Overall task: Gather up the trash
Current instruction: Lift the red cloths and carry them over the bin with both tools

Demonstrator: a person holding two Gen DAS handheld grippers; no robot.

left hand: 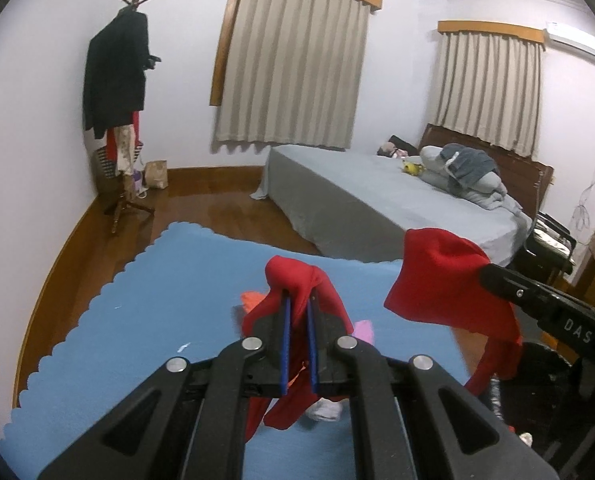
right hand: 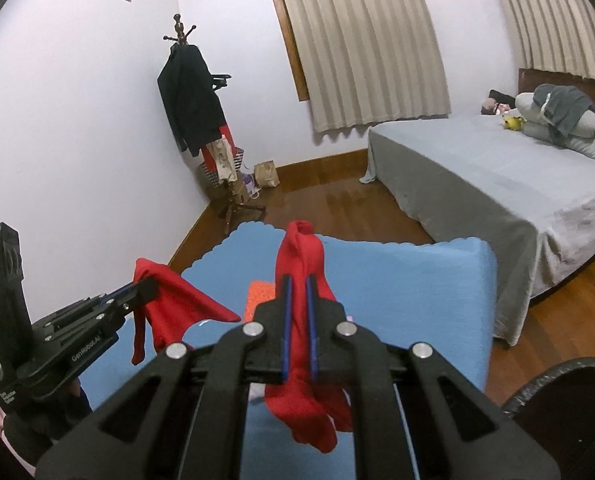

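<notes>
The left gripper was clamped on a red cloth, with folds bulging above the fingertips and more hanging below the jaws. The right gripper was likewise closed on the same red fabric, pinching another bunch of it that drooped under its body. Both were held above a blue mat with a scalloped edge. On the mat lay an orange piece, a pink scrap and a white crumpled bit. A black bin rim sat at the right. Farther off stood a grey bed, a coat rack with a dark jacket, a paper bag and curtains.
</notes>
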